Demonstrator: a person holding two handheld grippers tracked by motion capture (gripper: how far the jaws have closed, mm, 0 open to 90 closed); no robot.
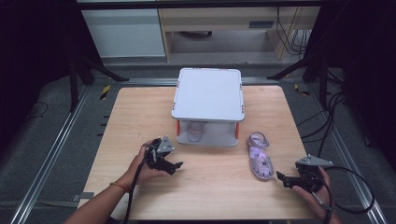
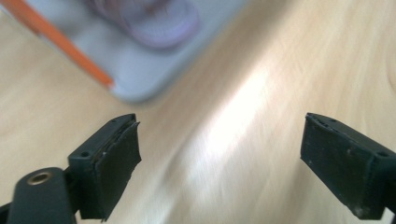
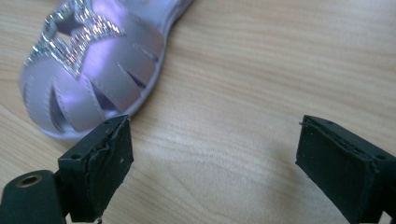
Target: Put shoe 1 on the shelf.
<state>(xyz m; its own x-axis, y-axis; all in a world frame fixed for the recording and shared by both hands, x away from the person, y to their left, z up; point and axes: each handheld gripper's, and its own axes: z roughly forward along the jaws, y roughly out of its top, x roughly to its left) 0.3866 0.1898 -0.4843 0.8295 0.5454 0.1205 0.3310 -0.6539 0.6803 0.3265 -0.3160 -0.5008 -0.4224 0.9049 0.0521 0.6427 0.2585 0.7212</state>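
From the high view, one purple sandal [image 1: 260,160] lies on the table [image 1: 140,112] just right of a small white rack [image 1: 208,94]; a second sandal [image 1: 196,130] sits on the rack's lower shelf. The left hand-held gripper [image 1: 173,164] points toward the rack, the right hand-held gripper [image 1: 285,178] toward the loose sandal.

In the left gripper view, the jaws stand wide apart with nothing between them, the shelved sandal [image 2: 149,21] ahead.

In the right gripper view, the jaws also gape empty, the loose sandal [image 3: 100,60] just beyond the left jaw. It looks light and bendy, its glittery straps soft; the firmer sole edge seems the safest hold.
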